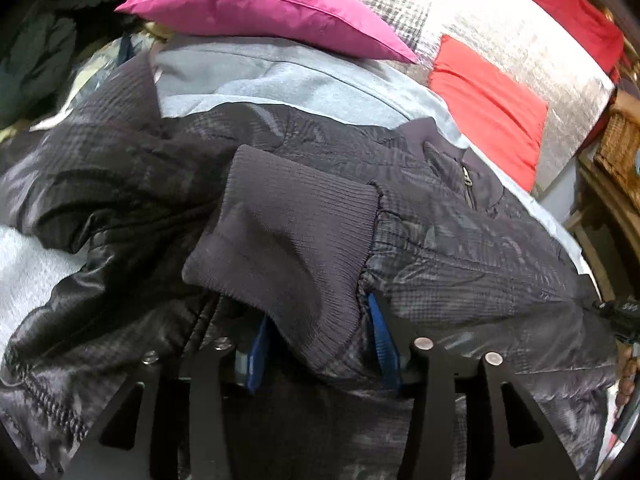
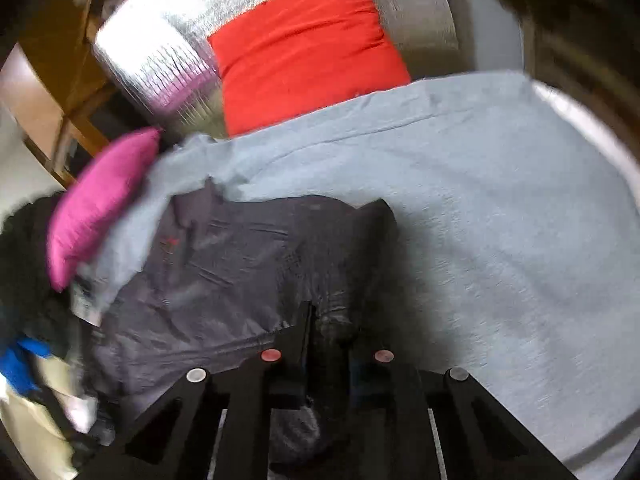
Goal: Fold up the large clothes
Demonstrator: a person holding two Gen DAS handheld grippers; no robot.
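A dark grey checked jacket (image 1: 460, 248) lies crumpled on a light grey blanket (image 1: 260, 76). Its ribbed knit cuff (image 1: 288, 240) rests between the blue pads of my left gripper (image 1: 320, 344), whose jaws stand apart around it without clearly pinching. In the right wrist view the same jacket (image 2: 224, 264) lies flatter on the blanket (image 2: 480, 200). My right gripper (image 2: 330, 328) is shut on a bunched fold of the jacket's edge near its right corner. The right wrist view is blurred.
A pink pillow (image 1: 256, 4) lies on the blanket's far side, with a red cushion (image 1: 488, 108) and a silver quilted pad (image 1: 500, 28) behind it. Dark clothes (image 1: 36, 52) are piled at the left. A wicker basket (image 1: 620, 148) and wooden furniture (image 2: 60, 40) flank the bed.
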